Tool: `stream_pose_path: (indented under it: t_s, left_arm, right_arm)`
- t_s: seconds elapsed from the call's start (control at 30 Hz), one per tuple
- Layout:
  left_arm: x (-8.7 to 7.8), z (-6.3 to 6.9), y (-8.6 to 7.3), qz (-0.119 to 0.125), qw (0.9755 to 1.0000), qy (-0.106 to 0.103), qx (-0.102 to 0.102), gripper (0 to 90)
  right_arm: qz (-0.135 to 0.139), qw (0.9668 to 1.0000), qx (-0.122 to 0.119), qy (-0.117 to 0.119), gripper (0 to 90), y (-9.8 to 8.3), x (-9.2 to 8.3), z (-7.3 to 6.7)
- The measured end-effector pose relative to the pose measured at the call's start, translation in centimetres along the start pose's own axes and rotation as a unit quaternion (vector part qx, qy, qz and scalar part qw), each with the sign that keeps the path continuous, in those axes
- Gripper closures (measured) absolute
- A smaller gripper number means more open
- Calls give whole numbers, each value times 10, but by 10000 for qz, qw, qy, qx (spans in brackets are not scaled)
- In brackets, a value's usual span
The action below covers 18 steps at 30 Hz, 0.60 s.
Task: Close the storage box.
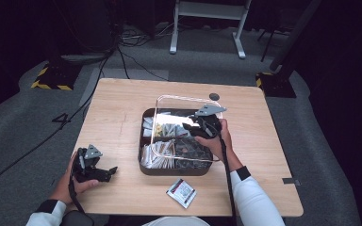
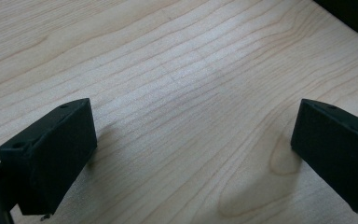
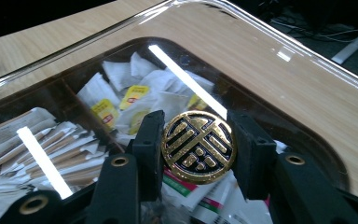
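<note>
Dark floor rings the wooden table (image 1: 122, 113), where the right claw (image 3: 198, 147) pinches the gold knob (image 3: 199, 146) of the clear lid (image 1: 188, 100) over the center tray (image 1: 143, 141), probably lifting it, while the left claw (image 1: 104, 173) rests spread empty at lower left.

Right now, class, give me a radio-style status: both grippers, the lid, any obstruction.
Left gripper open, on bare table. Right gripper shut on gold knob of clear lid, offset over box. Packet lies outside.

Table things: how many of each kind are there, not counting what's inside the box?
Dark compartment box: 1
Clear lid with round gold-patterned knob: 1
Loose white sachet on the wooden table: 1
Small dark disc beyond the box: 1
Black two-jaw grippers, left, right: 2
Total: 6
</note>
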<state>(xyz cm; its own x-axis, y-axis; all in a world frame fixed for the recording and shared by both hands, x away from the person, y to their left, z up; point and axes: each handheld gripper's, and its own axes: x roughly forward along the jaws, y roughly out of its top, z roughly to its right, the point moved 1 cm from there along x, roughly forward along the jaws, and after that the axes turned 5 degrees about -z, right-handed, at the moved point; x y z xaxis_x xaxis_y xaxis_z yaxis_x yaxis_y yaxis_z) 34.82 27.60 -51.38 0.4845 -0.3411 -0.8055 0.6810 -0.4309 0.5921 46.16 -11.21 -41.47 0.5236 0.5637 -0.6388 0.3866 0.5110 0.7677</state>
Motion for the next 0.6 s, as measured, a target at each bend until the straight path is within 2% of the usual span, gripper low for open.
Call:
stream_pose_path:
  t_s: [0.37,0.6]
  left_arm:
    - [0,0,0,0,10000,2,3,4]
    - [0,0,0,1,10000,4,2,4]
  right_arm:
    - [-323,9991,-210,155,588,1,29,-22]
    - [-480,9985,-192,174,588,-1,40,-26]
